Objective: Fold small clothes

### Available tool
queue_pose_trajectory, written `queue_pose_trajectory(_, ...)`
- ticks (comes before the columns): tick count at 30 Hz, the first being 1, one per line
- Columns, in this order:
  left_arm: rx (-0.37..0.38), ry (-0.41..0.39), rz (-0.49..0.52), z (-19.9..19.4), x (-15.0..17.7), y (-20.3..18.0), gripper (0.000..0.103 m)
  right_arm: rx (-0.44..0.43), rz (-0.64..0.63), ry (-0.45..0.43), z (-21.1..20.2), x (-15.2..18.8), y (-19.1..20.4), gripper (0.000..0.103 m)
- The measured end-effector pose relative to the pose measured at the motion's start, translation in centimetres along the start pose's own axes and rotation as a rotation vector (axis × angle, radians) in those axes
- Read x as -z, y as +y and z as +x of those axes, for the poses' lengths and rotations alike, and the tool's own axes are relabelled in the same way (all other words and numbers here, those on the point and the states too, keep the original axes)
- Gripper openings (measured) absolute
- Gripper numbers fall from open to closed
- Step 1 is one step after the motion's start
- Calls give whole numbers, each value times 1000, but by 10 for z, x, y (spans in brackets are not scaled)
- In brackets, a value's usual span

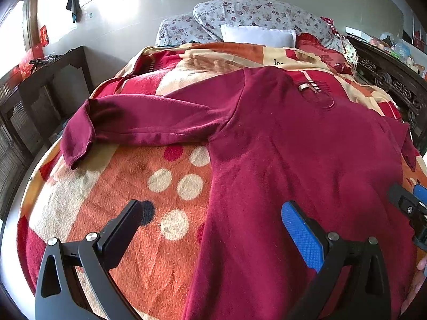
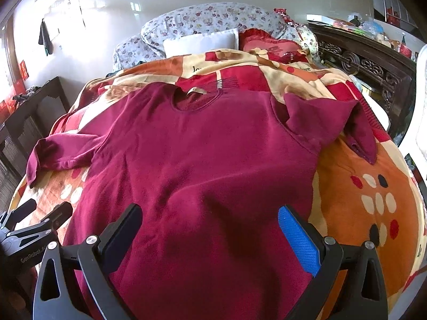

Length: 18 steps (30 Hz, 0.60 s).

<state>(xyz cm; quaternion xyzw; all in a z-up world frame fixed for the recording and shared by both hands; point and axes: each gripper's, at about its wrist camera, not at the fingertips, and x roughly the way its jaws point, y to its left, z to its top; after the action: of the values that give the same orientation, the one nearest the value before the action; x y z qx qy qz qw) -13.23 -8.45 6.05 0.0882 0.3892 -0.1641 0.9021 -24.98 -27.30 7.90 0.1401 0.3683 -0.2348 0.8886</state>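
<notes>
Fuzzy maroon long-sleeve top is being seen laid flat, neckline at 12 o'clock, on a plush orange-red blanket with cream dots. One sleeve is being seen stretched toward 9 o'clock; the other is being seen bunched and folded near 2 o'clock. Left gripper is being held wide open above the top's left edge: black finger over blanket, blue ribbed pad over fabric. Right gripper is being held equally spread, hem area between fingers. Contact with fabric probably none; hard to judge.
</notes>
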Motion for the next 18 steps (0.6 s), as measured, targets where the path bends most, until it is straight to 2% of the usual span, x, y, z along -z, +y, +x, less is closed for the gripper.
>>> queue_pose_trajectory(18,-10,17,-14,12,-2,5,103,-4,-59,12,14,-9,22,103)
